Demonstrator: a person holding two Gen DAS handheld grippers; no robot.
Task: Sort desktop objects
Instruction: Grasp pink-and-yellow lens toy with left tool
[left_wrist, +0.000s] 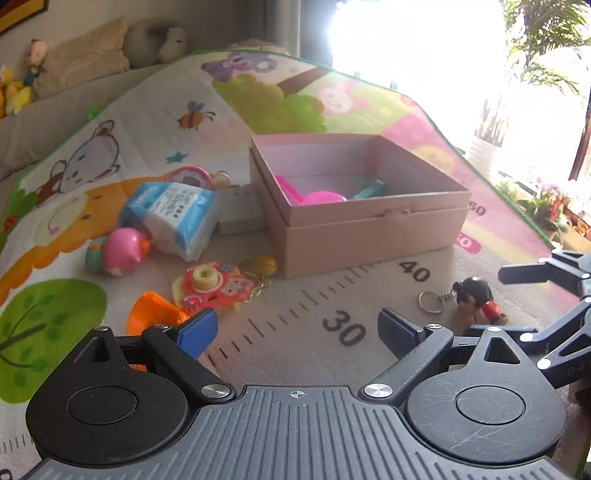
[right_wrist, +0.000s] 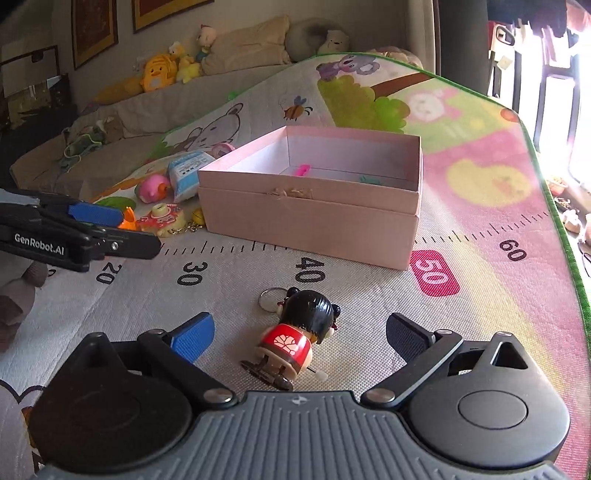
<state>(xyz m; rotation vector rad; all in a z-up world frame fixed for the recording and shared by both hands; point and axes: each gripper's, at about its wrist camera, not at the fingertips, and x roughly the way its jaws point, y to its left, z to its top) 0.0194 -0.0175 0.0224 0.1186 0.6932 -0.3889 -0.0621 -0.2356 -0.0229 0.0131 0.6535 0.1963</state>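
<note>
A pink open box (left_wrist: 369, 225) (right_wrist: 314, 218) sits mid-mat with pink and teal toys inside. A black-haired wind-up doll with a key ring (right_wrist: 299, 336) (left_wrist: 476, 299) lies on the mat between the fingers of my open right gripper (right_wrist: 299, 339), untouched. My left gripper (left_wrist: 297, 328) is open and empty above the ruler print near "30". Left of the box lie a blue tissue pack (left_wrist: 177, 218), a pink round toy (left_wrist: 122, 251), a red-yellow keychain (left_wrist: 214, 284) and an orange piece (left_wrist: 151, 317).
The play mat (right_wrist: 480, 184) ends at a green edge on the right. A grey block (left_wrist: 240, 210) sits beside the box. Plush toys and cushions (right_wrist: 207, 55) line the back. The left gripper appears in the right wrist view (right_wrist: 74, 232).
</note>
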